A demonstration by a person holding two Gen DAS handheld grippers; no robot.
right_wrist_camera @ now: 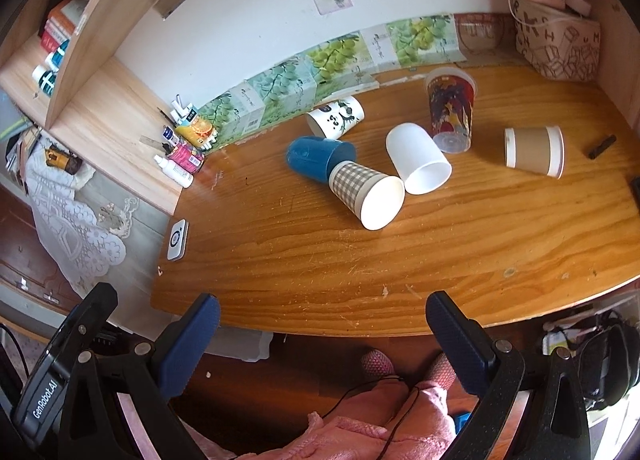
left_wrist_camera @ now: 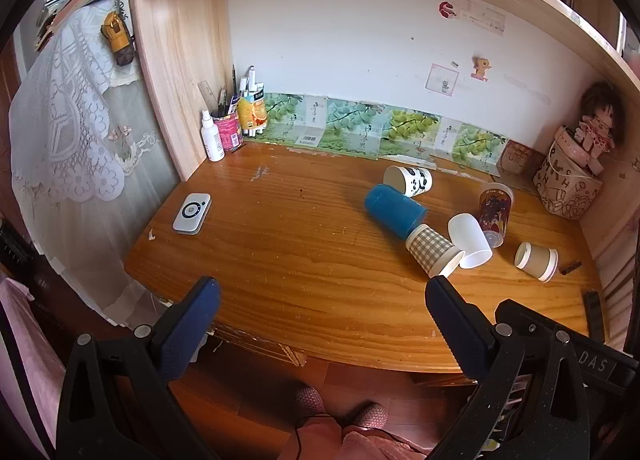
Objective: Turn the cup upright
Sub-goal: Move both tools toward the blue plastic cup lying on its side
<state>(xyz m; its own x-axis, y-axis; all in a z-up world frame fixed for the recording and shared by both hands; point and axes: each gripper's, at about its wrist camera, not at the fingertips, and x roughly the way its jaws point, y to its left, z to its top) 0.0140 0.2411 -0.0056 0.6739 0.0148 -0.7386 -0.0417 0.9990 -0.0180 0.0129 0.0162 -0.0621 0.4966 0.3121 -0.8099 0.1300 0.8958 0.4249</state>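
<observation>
Several cups lie on their sides on the wooden desk (right_wrist_camera: 320, 260): a blue cup (right_wrist_camera: 316, 157) (left_wrist_camera: 394, 209), a checked paper cup (right_wrist_camera: 366, 191) (left_wrist_camera: 434, 252), a white cup (right_wrist_camera: 418, 157) (left_wrist_camera: 470, 238), a panda-print cup (right_wrist_camera: 336, 115) (left_wrist_camera: 410, 179) and a brown paper cup (right_wrist_camera: 534, 151) (left_wrist_camera: 536, 260). A red printed plastic cup (right_wrist_camera: 450, 109) (left_wrist_camera: 496, 213) stands upside down. My left gripper (left_wrist_camera: 322, 296) is open and empty over the desk's front edge. My right gripper (right_wrist_camera: 322, 312) is open and empty, also at the front edge, short of the cups.
A white device (left_wrist_camera: 192, 213) lies at the desk's left. A pen holder, spray bottle and juice carton (left_wrist_camera: 230, 123) stand at the back left corner. A patterned bucket with a doll (left_wrist_camera: 568, 183) sits at the back right. A shelf runs overhead.
</observation>
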